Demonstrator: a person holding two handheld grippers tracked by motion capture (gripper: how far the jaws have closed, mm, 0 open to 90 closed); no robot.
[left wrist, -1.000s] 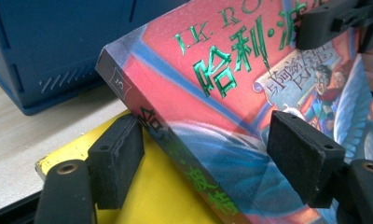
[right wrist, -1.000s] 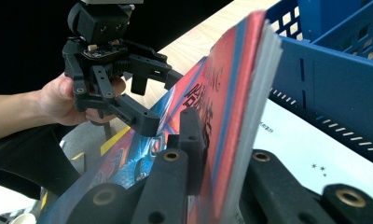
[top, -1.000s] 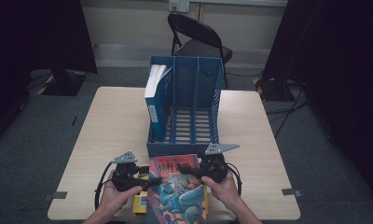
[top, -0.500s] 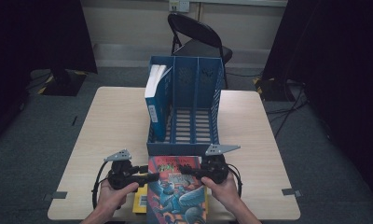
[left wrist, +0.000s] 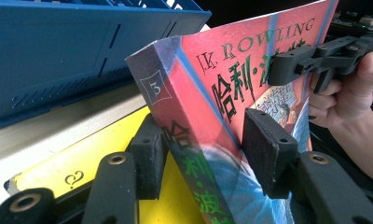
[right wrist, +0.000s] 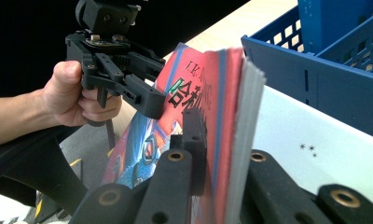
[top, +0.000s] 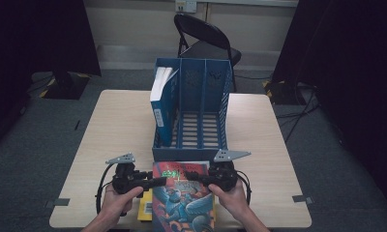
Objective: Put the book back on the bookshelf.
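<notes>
On the red book (left wrist: pixel 208 107) you can read "J.K. ROWLING" above green Chinese characters on its cover, and a "5" on its spine.

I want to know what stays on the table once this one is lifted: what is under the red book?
Under the red book lies a yellow book, its corner and left edge sticking out; a white one shows beside it. The rest of both covers is hidden beneath.

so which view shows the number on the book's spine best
The left gripper view: the book turns its spine corner to the camera, and the 5 reads clearly. The right gripper view shows its page edge and part of the cover. The high view shows the cover from above, spine unreadable.
</notes>
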